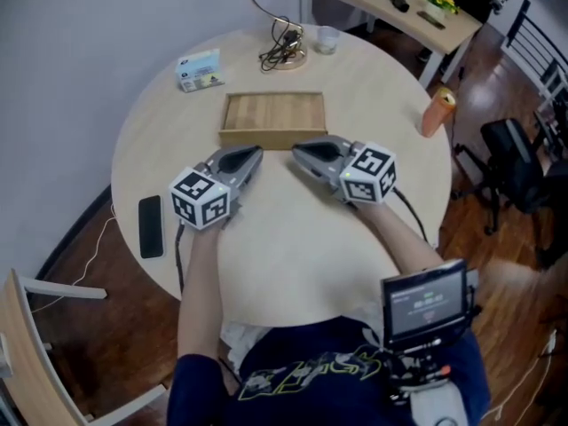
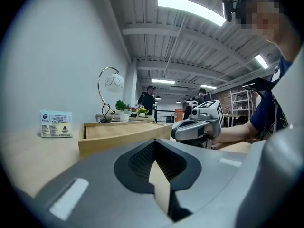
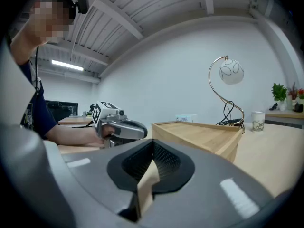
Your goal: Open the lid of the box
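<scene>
box (image 1: pixel 272 118) sitting on table (image 1: pixel 293 264) | left gripper (image 1: pixel 256 153), right gripper (image 1: pixel 296 150) lying clenched, empty, just before its near side | phone (image 1: pixel 151 226) lying at left edge | packet (image 1: pixel 199 69), lamp (image 1: pixel 286 53), cup (image 1: pixel 327 39) standing behind | bottle (image 1: pixel 437 112) standing right

The left gripper (image 1: pixel 256 153) and the right gripper (image 1: pixel 296 150) sit side by side and close to level, with their tips angled inward toward each other and a little apart. Both pairs of jaws are closed together, with nothing between them. A marker cube (image 1: pixel 201 197) sits at the rear of each gripper, and the left forearm (image 1: pixel 200 282) and right forearm (image 1: pixel 404 238) run back toward the person's torso.
</scene>
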